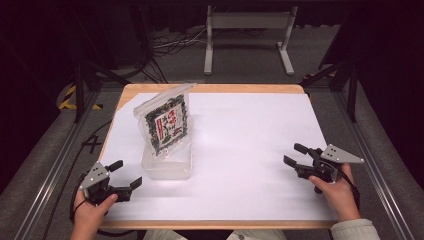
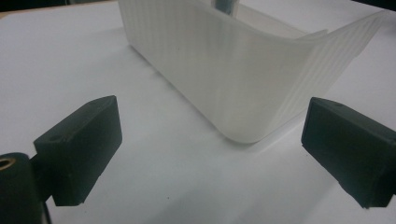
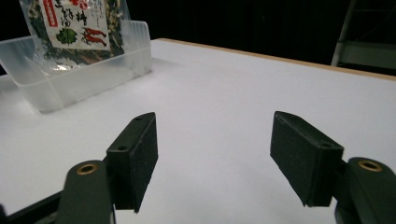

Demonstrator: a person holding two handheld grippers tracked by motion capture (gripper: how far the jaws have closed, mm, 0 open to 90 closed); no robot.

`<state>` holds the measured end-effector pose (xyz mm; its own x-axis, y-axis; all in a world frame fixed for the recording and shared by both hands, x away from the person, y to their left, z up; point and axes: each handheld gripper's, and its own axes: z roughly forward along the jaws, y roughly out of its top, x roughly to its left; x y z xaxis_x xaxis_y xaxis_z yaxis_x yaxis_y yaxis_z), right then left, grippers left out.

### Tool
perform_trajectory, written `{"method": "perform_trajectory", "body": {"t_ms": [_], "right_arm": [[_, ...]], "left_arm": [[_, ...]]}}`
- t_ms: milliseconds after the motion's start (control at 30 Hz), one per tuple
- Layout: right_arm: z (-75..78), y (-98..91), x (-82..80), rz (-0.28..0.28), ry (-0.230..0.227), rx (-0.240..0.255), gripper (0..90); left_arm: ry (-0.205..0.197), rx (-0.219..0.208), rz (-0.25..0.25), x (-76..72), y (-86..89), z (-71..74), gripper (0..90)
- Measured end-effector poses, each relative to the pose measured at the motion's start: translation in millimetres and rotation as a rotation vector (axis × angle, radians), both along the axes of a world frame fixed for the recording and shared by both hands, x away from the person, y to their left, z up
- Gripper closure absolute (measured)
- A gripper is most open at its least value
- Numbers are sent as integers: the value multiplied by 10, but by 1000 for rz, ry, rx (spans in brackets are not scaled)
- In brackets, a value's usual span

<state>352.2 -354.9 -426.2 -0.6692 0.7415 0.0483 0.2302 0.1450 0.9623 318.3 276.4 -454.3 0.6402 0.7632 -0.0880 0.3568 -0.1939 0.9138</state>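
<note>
**Both grippers rest low on the table, jaws spread, pouch standing in the bin**

Your left hand (image 1: 87, 212) holds the left gripper (image 1: 126, 174) at the near left corner of the table, angled up and to the right, its jaws spread with nothing between them. It sits just beside the near left corner of the clear, ribbed plastic bin (image 1: 166, 167), which looms close ahead in the left gripper view, between the jaws but apart from them. Your right hand (image 1: 339, 192) holds the right gripper (image 1: 295, 154) near the right edge, pointing left across the table, jaws likewise spread and empty, well apart from the bin.

The printed, clear-edged snack pouch (image 1: 166, 122) stands in the bin, leaning back and rising well above its rim. A white sheet (image 1: 240, 150) covers the light wooden table (image 1: 210, 88), and bare sheet lies between the right gripper and the bin. Beyond the far edge stand a grey metal frame (image 1: 247, 37) and loose cables (image 1: 172, 42) on the floor.
</note>
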Motion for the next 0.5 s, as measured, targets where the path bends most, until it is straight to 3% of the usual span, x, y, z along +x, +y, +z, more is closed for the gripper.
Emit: {"method": "perform_trajectory", "body": {"t_ms": [300, 500], "right_arm": [[-98, 19, -16, 13, 47, -13, 326], [-112, 12, -29, 13, 46, -19, 321]], "left_arm": [[15, 32, -22, -5, -40, -21, 82], [23, 28, -11, 2, -35, -19, 78]]}}
